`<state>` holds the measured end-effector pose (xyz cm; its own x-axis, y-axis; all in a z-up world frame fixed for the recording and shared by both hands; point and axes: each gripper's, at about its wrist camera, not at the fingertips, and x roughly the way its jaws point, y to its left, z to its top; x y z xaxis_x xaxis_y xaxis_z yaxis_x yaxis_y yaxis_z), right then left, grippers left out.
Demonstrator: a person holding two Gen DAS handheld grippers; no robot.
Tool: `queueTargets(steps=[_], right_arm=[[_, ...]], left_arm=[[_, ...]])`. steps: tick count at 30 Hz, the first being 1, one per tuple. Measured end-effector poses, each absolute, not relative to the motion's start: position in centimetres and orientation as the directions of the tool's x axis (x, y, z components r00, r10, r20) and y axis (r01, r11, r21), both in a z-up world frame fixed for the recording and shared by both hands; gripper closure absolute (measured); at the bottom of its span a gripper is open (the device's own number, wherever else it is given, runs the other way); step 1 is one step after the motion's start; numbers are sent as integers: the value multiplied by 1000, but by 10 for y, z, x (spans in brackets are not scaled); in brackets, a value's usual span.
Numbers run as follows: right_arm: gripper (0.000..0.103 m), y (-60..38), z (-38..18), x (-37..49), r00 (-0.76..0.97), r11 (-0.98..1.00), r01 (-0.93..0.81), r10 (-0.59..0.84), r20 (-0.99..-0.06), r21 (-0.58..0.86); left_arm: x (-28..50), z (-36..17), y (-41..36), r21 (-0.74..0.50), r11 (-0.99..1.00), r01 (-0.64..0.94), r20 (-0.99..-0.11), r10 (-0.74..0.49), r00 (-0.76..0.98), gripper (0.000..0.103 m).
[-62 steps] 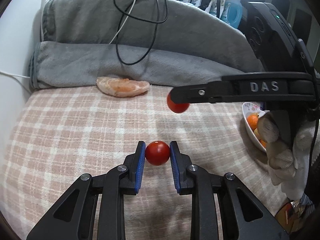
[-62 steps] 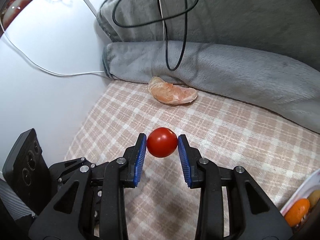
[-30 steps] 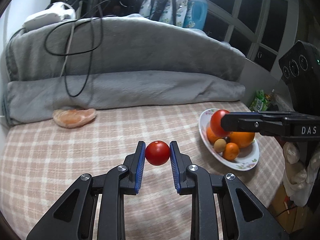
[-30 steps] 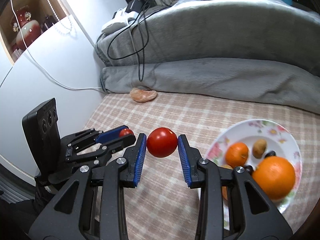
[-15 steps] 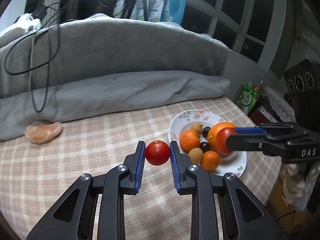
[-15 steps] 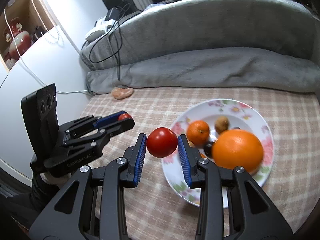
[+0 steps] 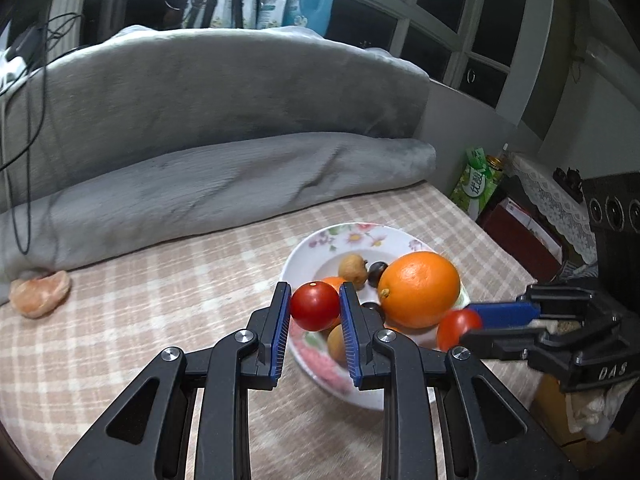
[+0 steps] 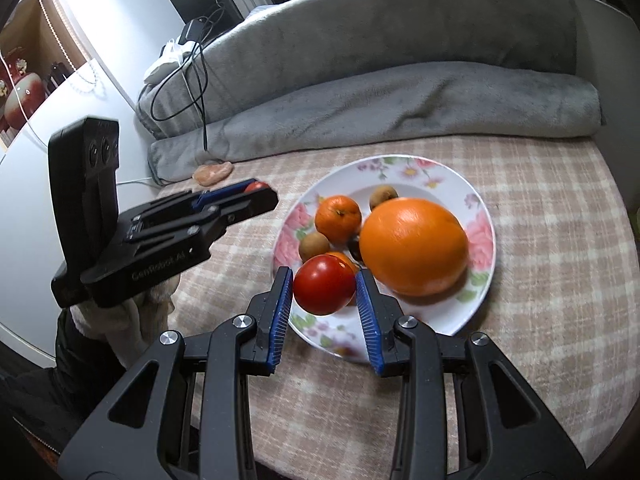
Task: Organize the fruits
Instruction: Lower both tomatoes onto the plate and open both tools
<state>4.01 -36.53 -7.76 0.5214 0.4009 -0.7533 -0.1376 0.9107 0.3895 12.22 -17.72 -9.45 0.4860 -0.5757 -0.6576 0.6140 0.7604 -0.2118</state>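
My left gripper (image 7: 315, 307) is shut on a small red tomato (image 7: 315, 306), held over the near left rim of a flowered white plate (image 7: 352, 237). My right gripper (image 8: 324, 290) is shut on a larger red tomato (image 8: 324, 290), held above the plate's (image 8: 424, 170) near left edge. The plate holds a big orange (image 8: 414, 246), a mandarin (image 8: 338, 218), small brown fruits (image 8: 383, 197) and a dark one. The right gripper shows in the left wrist view (image 7: 460, 330), and the left gripper shows in the right wrist view (image 8: 256, 190).
A peeled citrus piece (image 7: 40, 293) lies on the checked cloth (image 7: 160, 304) at the far left by a rolled grey blanket (image 7: 224, 184). Black cables (image 8: 192, 80) hang over the blanket. The table's edge runs at the right, with a green packet (image 7: 476, 184) beyond it.
Both grippers have carried their tomatoes to the right toward the plate. The plate now sits right under both. The citrus piece has slid to the far left of view.
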Motion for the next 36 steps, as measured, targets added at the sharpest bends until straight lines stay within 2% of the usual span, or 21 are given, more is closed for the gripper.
queueTargets(steps=[32, 34, 35, 36], right_arm=[[68, -369, -89, 41, 515, 919, -126, 382, -767, 373], [68, -368, -87, 42, 516, 920, -130, 381, -767, 370], [63, -368, -86, 43, 518, 920, -134, 382, -765, 369], [52, -368, -84, 44, 526, 921, -135, 379, -761, 366]], left_arm=[[134, -92, -220, -200, 730, 654, -666, -591, 456, 80], [134, -92, -220, -202, 729, 654, -665, -593, 455, 75], [134, -91, -220, -204, 727, 656, -663, -595, 454, 72], [135, -91, -220, -206, 725, 657, -661, -599, 453, 68]])
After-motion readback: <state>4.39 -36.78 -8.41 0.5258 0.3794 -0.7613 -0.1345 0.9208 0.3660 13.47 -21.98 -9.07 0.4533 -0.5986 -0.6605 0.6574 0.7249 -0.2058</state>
